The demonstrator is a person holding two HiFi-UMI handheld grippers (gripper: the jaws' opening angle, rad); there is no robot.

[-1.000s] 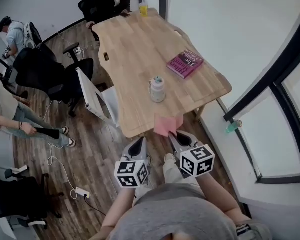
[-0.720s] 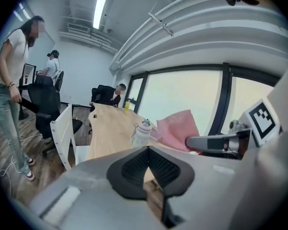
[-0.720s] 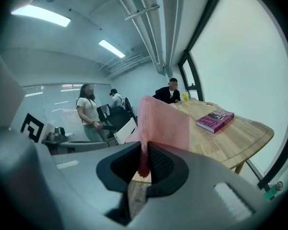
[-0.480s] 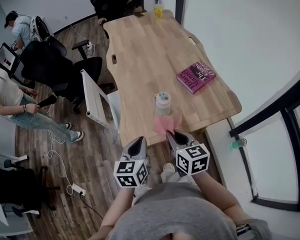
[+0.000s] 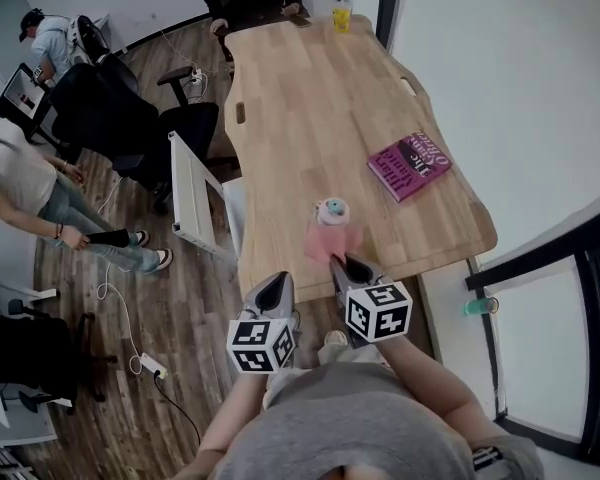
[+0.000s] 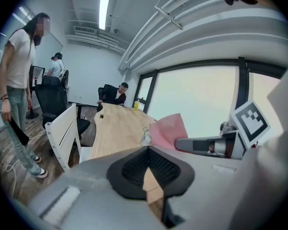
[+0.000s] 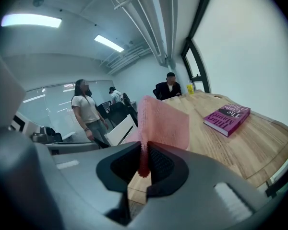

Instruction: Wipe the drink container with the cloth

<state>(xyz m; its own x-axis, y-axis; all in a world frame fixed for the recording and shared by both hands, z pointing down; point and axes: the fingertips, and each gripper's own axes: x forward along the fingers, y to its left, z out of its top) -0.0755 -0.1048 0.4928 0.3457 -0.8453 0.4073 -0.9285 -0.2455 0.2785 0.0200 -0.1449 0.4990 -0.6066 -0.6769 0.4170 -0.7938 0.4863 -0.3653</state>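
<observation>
Pink, coarse-woven cloth is standing up from the right gripper, whose jaws are pinching its lower edge while the free part is folding loosely above them. Being soft and light, it is likely to drape over whatever it meets, so a grip on one edge is leaving a broad flap free for wiping. The drink container, a small pale bottle with a blue-green cap, is standing upright close to the near edge of the wooden table. In the head view it is sitting just beyond the cloth; whether the two are touching cannot be told. It is probably light and smooth-sided, and thus apt to slide or tip under a sideways wipe, so steadying it by the body below the cap seems advisable. The left gripper is hovering left of the right one, short of the table, with its jaws drawn together on nothing. A magenta book is lying far right of the bottle, well apart.
</observation>
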